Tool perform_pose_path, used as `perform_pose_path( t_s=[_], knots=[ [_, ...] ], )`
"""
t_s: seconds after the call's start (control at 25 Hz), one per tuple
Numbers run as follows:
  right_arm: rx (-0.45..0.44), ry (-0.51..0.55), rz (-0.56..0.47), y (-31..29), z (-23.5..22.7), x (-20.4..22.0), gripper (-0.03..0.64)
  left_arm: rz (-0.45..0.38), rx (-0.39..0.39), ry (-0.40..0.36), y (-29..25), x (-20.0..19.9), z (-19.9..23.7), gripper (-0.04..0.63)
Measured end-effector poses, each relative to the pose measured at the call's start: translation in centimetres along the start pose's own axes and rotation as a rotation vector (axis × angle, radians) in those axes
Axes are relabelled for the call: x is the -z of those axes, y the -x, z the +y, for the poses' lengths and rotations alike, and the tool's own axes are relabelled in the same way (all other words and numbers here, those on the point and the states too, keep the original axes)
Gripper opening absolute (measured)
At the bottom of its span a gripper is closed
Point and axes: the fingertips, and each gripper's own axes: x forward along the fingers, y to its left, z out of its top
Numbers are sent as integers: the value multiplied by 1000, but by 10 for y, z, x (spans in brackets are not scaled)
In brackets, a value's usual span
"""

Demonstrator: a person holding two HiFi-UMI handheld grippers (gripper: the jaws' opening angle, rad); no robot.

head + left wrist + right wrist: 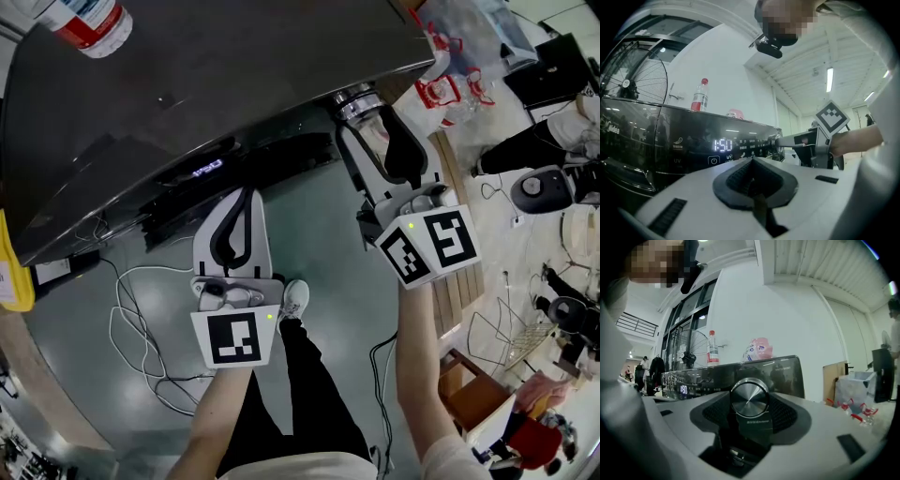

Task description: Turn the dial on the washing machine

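Pinches the silver dial at the right end of the washing machine in the right claw — a hold fit for twisting — with the left claw pressed together, empty, parked further left near the display.

Round brushed-metal dial at the right end of the lit control panel on the dark glossy washing machine
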Motion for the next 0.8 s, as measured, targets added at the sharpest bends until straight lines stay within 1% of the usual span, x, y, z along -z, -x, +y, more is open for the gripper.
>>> perform_pose_path(
  t_s=[0.12, 0.28, 0.44, 0.52, 0.72, 0.8],
  knots=[
    [2, -27, -3, 0, -1, 1, 267, 2, 2, 6, 0, 1, -2, -2],
    [3, -121, -8, 1, -3, 2, 267, 1, 4, 8, 2, 0, -5, -2],
    [7, -177, -9, 1, -4, 2, 267, -1, 1, 8, 3, -1, -3, -2],
    [6, -247, -16, 1, -6, 3, 267, 3, 2, 6, 4, 0, -3, -2],
    [-19, -517, -57, 1, -10, 5, 266, 10, 6, 8, 6, 1, -5, -2],
    [-36, -559, -74, 0, -9, 3, 266, 12, 7, 7, 7, 2, -6, -2]
  ],
)
